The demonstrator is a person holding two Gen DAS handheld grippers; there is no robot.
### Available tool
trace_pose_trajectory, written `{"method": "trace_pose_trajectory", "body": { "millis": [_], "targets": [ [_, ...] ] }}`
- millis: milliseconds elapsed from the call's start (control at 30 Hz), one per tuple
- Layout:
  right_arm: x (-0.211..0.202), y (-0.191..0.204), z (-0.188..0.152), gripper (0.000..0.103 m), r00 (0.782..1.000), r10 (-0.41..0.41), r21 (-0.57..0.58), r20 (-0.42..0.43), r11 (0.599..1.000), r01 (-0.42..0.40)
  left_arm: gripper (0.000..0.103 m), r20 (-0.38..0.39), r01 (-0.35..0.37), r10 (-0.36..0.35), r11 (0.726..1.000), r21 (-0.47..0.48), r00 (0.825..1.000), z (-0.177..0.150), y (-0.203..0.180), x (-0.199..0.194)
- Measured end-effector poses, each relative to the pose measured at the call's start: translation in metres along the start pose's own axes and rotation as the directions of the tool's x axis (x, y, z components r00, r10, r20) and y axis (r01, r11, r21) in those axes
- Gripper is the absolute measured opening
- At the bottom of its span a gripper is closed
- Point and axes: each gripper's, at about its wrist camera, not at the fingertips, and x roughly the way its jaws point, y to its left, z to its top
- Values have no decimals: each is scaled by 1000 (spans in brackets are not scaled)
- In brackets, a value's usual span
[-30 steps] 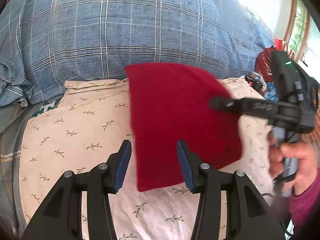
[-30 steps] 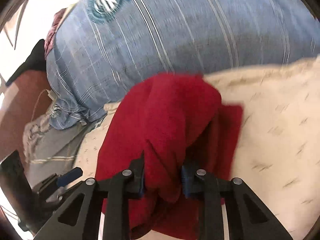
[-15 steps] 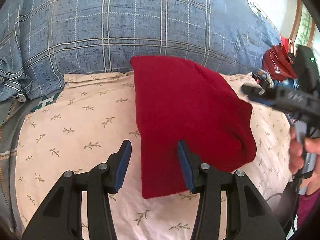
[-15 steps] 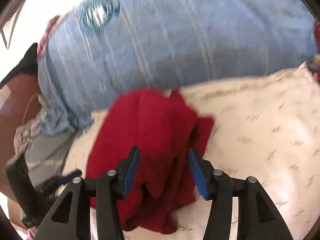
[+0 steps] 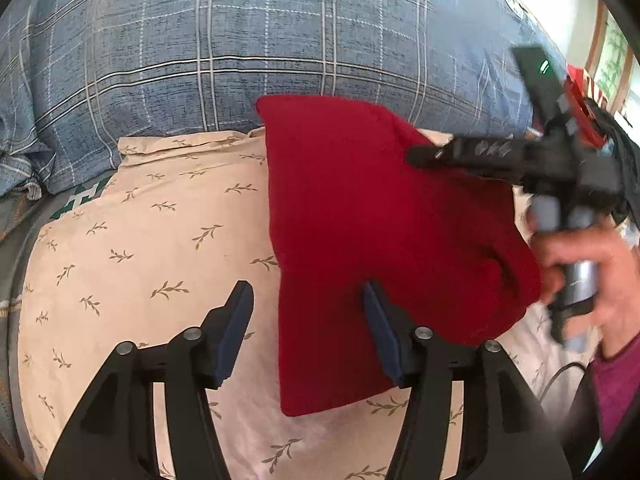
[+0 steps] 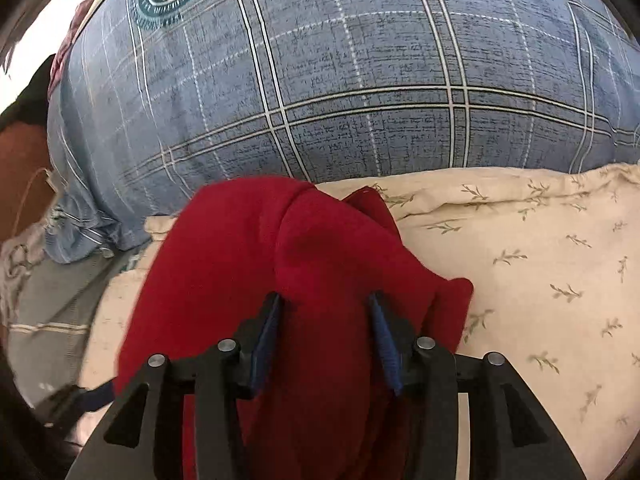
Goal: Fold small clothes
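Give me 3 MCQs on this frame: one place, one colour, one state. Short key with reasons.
1. What does the garment lie on?
A. leaf-print cream pillow
B. wooden floor
C. glass table

2. What colour is the garment?
A. red
B. green
C. white

3. How does the left claw stand to the garment?
A. pads clamped flat on it
B. jaws apart, straddling its left edge
C. away from the cloth altogether

Key:
1 A: the leaf-print cream pillow shows on both sides of it.
2 A: solid red in both views.
3 B: the right finger sits over red cloth, the left over pillow, gap between.
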Motion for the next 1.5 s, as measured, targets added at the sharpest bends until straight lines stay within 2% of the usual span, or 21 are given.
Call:
{"method": "trace_pose_trajectory", "body": {
  "millis": [100, 233, 300, 367, 400, 467, 600, 667, 733, 800, 867, 933, 1000, 1067, 1133, 1200, 1267, 1333, 1400, 1500],
  "targets": [
    [-44, 5, -14, 50, 997, 78, -6, 14, 997, -77, 57, -2, 3, -3, 1000, 6, 1000, 0, 2, 1],
    [-101, 6, -56, 50, 981, 189, -29, 42, 982, -188, 60, -6, 25, -25, 999, -26, 1000, 0, 9, 0],
    [-114, 11, -76, 50, 971, 235, -47, 38, 971, -233, 63, -6, 25, -25, 999, -31, 1000, 0, 11, 0],
    [-107, 20, -89, 48, 960, 278, -80, -8, 957, -278, 63, -7, 22, -22, 999, -32, 1000, -1, 11, -1],
    [-102, 25, -92, 45, 962, 272, -97, -27, 957, -273, 63, -9, 20, -20, 999, -37, 1000, -1, 11, -1],
    [-82, 33, -97, 46, 980, 190, -136, -58, 971, -196, 63, -11, 17, -17, 998, -54, 1000, 0, 11, -4],
    [-72, 28, -93, 14, 978, 207, -97, -39, 973, -210, 63, -20, -1, 0, 999, -47, 1000, -2, 7, -8],
    [-82, 29, -94, 8, 983, 182, -150, -26, 972, -184, 63, -13, -2, 2, 1000, -25, 1000, -3, 4, -12],
    [-89, 23, -103, 7, 989, 145, -163, -33, 975, -149, 63, -7, -8, 8, 1000, -8, 1000, -5, 2, -12],
    [-77, 8, -113, 7, 990, 117, -131, -81, 983, -127, 64, -21, -11, 11, 1000, -2, 1000, -7, 0, -5],
    [-76, 2, -116, 7, 986, 144, -85, -85, 985, -151, 64, -30, -4, 4, 1000, -20, 1000, -10, 0, 1],
    [-87, 8, -113, 10, 986, 148, -102, -75, 982, -156, 64, -26, -4, 4, 1000, -24, 1000, -11, 2, -2],
    [-107, 15, -105, 14, 987, 156, -114, -33, 981, -159, 64, -22, -10, 10, 1000, -12, 1000, -8, 2, -7],
    [-122, 20, -94, 17, 989, 139, -117, 45, 984, -133, 64, -11, -20, 20, 1000, -3, 1000, -5, 1, -9],
    [-128, 31, -78, 25, 986, 124, -119, 115, 987, -111, 64, -16, -27, 27, 1000, 2, 1000, -5, -1, -7],
    [-117, 41, -65, 25, 985, 93, -112, 147, 991, -77, 64, -17, -29, 29, 1000, 0, 999, -6, -2, -4],
    [-97, 48, -53, 25, 988, 85, -113, 130, 991, -70, 64, -17, -29, 28, 1000, -3, 999, -8, -3, -3],
    [-76, 49, -49, 19, 993, 37, -133, 114, 991, -22, 64, -17, -32, 32, 999, -2, 999, -8, -3, -3],
    [-55, 37, -51, 18, 995, -62, -123, 81, 990, 72, 64, -18, -29, 29, 1000, 0, 999, -7, -4, -3],
    [-41, 16, -59, 17, 995, -71, -65, 76, 995, 76, 68, -18, -28, 28, 1000, 10, 999, -8, -4, -2]
  ]
}}
